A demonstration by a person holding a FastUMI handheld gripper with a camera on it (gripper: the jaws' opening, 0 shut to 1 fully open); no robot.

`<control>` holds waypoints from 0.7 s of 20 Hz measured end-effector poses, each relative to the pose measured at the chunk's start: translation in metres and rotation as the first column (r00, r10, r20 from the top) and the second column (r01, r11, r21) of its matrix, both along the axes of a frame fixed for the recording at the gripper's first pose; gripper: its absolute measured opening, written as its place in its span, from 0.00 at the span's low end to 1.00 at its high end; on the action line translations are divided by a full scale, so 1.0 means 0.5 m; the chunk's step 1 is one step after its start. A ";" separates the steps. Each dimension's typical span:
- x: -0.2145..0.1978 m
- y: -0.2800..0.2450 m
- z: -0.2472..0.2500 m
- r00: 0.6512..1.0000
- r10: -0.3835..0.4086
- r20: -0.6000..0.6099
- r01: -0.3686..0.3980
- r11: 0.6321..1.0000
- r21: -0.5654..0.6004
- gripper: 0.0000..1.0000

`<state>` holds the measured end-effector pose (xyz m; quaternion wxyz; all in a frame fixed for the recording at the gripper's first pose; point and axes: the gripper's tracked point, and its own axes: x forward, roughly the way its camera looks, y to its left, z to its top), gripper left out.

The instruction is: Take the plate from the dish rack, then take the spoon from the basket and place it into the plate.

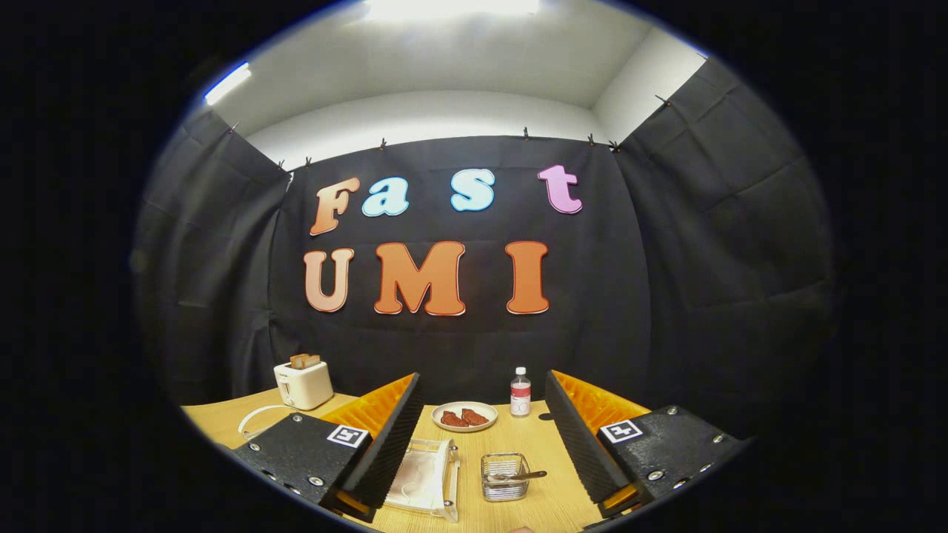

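Claw: open, empty, above table | plate in clear dish rack by left finger; spoon in basket between fingers | advice: descend squarely onto plate rim.

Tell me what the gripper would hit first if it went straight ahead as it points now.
Probably nothing near: the open gripper points level above the table, over the wire basket and the far plate of food, toward the cloth wall; depth is unclear.

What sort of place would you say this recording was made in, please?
Probably a staged kitchen booth: black cloth walls around a light wooden table with a white toaster and a small wire basket. The open gripper hovers above the table.
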<state>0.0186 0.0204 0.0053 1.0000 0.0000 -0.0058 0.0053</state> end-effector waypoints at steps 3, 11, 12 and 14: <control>0.022 0.031 -0.007 0.999 0.034 -0.024 -0.034 0.999 0.004 0.98; 0.089 0.161 -0.036 0.976 0.170 -0.135 -0.177 0.984 -0.038 0.98; 0.099 0.176 -0.046 0.971 0.184 -0.152 -0.192 0.981 -0.039 0.98; 0.112 0.204 -0.062 0.959 0.211 -0.187 -0.217 0.976 -0.011 0.98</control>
